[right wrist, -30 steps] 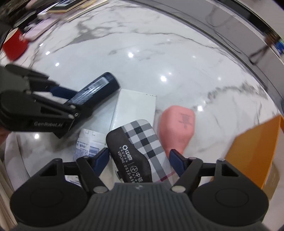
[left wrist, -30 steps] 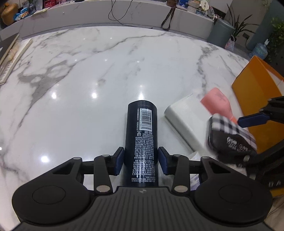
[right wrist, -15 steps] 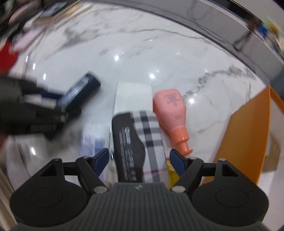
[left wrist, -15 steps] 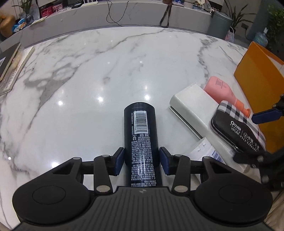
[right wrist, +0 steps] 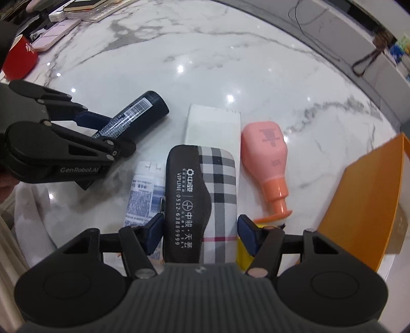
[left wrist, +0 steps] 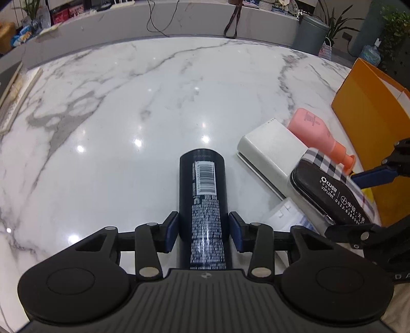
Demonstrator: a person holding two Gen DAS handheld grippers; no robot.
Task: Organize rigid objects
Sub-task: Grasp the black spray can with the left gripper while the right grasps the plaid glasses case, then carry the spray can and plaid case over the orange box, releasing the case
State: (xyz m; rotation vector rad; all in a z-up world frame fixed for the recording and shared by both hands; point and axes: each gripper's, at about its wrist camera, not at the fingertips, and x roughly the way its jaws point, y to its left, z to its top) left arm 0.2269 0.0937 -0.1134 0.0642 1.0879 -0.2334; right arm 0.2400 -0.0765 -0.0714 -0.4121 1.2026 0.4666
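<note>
Both tongs sit low in their own frames, each straddling one object. Left tongs [left wrist: 203, 231] have the dark can [left wrist: 202, 205] between their blue pads; the left pad looks to touch its side, while a thin gap shows at the right pad, so a firm grip cannot be told. That can lies flat on the white marble counter [left wrist: 115, 115], its barcode label facing up, its far end toward the frame's centre. Right tongs [right wrist: 200, 234] straddle the checked case [right wrist: 202, 194], black on its left half and plaid on its right; their jaws have just been closing around it, the left pad at its black edge and the right pad a sliver off its plaid edge, so they are not yet clamped.

Lying under the case's far end is a white box [right wrist: 212, 123], and to the lower left of the case a white tube [right wrist: 143, 194] with blue print lies flat. Right of the case, a pink bottle [right wrist: 266, 151] lies on its side with its orange pump toward the bottom of the frame. At the right edge stands an orange box [right wrist: 371, 194]. In the upper left of the right wrist view sit a red cup [right wrist: 20, 59] and stacked books [right wrist: 84, 7].
</note>
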